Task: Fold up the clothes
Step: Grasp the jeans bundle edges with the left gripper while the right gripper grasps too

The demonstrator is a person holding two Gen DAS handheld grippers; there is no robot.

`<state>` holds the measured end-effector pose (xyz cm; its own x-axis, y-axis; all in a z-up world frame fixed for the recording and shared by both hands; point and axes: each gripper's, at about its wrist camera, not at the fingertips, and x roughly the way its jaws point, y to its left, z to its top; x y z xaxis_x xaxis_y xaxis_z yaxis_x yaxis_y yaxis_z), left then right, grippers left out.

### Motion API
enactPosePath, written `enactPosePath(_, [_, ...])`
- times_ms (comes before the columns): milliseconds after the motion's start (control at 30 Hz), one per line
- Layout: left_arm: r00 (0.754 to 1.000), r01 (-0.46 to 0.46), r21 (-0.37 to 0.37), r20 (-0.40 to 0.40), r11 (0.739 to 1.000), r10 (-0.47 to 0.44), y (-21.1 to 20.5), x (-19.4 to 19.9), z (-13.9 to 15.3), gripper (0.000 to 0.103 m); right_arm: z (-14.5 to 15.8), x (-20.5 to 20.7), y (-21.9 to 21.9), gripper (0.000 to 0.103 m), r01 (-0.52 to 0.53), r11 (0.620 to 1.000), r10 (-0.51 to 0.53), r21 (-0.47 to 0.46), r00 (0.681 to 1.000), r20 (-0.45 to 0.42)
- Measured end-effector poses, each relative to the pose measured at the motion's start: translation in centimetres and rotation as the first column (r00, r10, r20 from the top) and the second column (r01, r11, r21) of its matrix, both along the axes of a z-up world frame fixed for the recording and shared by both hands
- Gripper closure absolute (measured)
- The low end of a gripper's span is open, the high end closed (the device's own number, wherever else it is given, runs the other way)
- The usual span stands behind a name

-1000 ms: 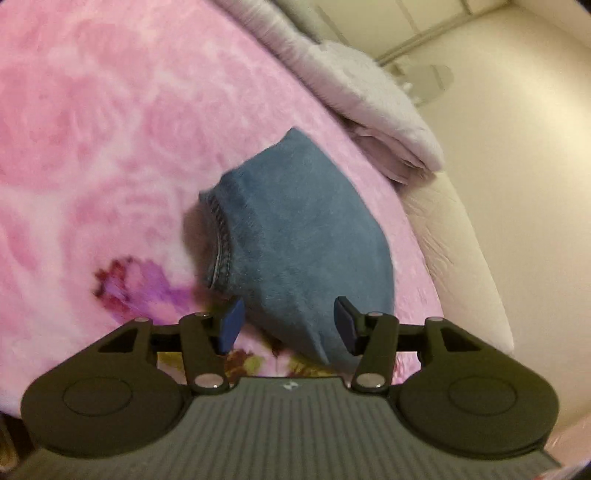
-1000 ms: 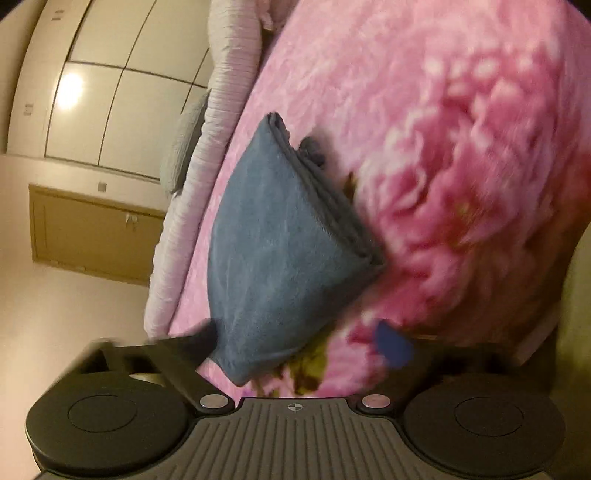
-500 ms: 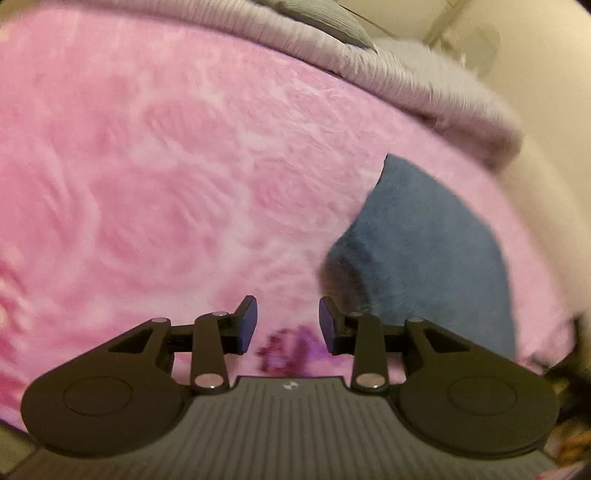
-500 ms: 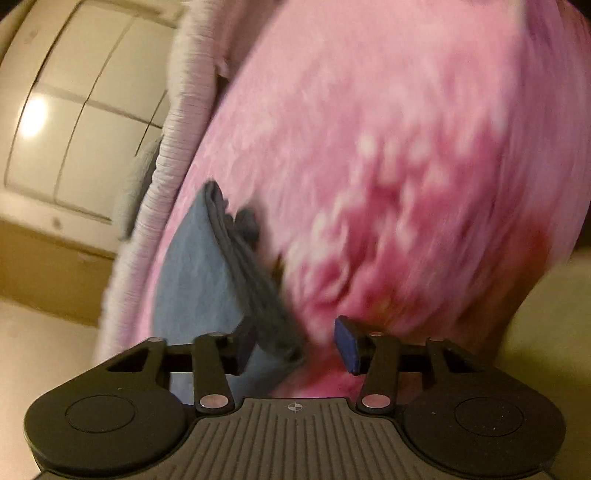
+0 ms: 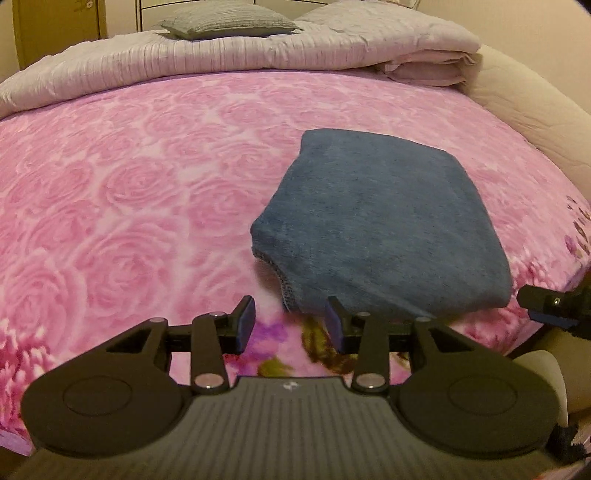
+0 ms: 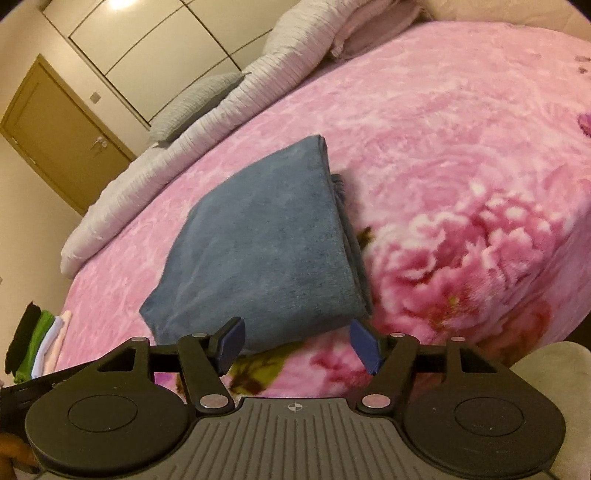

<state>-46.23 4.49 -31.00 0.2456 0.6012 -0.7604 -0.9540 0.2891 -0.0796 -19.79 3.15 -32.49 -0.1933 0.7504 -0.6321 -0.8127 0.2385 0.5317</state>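
A folded blue garment (image 5: 380, 225) lies on the pink rose-patterned bedspread (image 5: 129, 177), near the bed's front right edge. It also shows in the right wrist view (image 6: 266, 254). My left gripper (image 5: 290, 328) is open and empty, just in front of the garment's near left corner. My right gripper (image 6: 299, 341) is open and empty, at the garment's near edge, not touching it. The right gripper's tip shows at the far right of the left wrist view (image 5: 550, 306).
A folded grey-white quilt (image 5: 229, 55) and a grey pillow (image 5: 225, 24) lie at the bed's head. A stack of folded clothes (image 6: 37, 345) sits at the bed's left side. A wooden door (image 6: 55, 129) and wardrobe stand behind.
Both grippers have pulled back from the folded garment and levelled out. The left one swung left then recentred. The garment lies still.
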Motion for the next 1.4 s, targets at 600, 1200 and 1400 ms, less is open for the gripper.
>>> enactPosePath(600, [0.792,-0.039,-0.195,0.592,0.980,0.150,5.1,-11.5,-3.6,0.055,-0.2,4.5,0.1,0.036,0.048,0.999,-0.044,0.023,0.991,-0.125])
enactPosePath(1200, [0.739,0.275,-0.311,0.674,0.910,0.007,20.6,-7.4,-9.9,0.053,-5.7,12.0,12.5,0.021,-0.051,0.997,0.023,-0.063,0.922,-0.387])
enactPosePath(1400, [0.670,0.355,-0.324,0.742,0.877,0.003,22.0,-5.9,-11.5,0.052,-6.5,11.5,15.5,0.022,-0.129,0.990,0.090,-0.065,0.905,-0.417])
